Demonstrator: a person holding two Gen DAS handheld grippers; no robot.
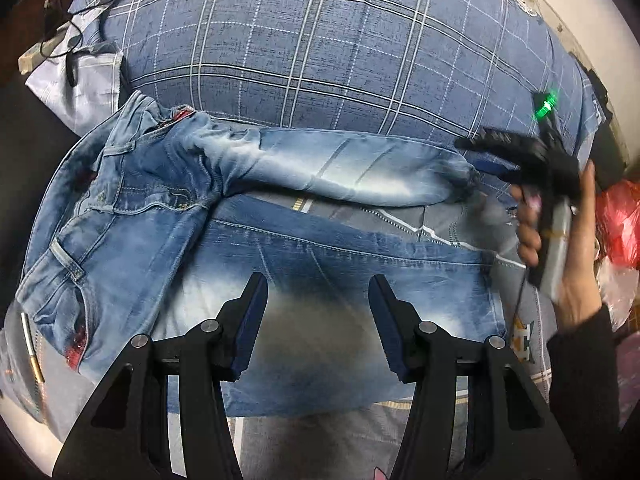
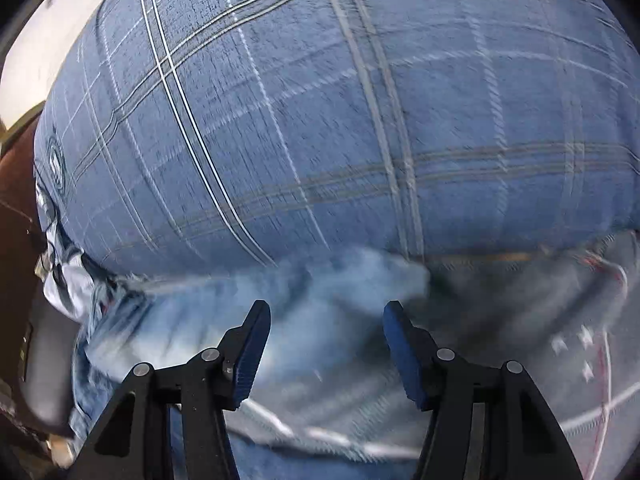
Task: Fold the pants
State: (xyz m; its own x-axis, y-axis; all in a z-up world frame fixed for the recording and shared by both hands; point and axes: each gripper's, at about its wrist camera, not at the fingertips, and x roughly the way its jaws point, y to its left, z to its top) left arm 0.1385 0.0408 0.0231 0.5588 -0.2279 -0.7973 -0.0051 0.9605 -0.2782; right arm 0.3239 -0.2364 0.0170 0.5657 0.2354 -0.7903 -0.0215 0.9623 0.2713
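Note:
Light blue faded jeans (image 1: 168,216) lie spread on a bed, waistband at the left, both legs running right. The far leg (image 1: 352,168) ends in a hem at the right; the near leg (image 1: 340,280) lies under my left gripper (image 1: 318,292), which is open and empty just above it. My right gripper (image 1: 480,152) shows in the left wrist view beside the far leg's hem, held in a hand. In the right wrist view the right gripper (image 2: 326,320) is open and empty over the blurred far leg (image 2: 304,292).
A big blue plaid quilt (image 1: 340,40) bulges behind the jeans; it also fills the right wrist view (image 2: 320,120). A grey patterned sheet (image 1: 400,212) lies under the legs. Cables and a pale cloth (image 1: 76,64) lie at the far left, and a red bag (image 1: 620,216) at the right.

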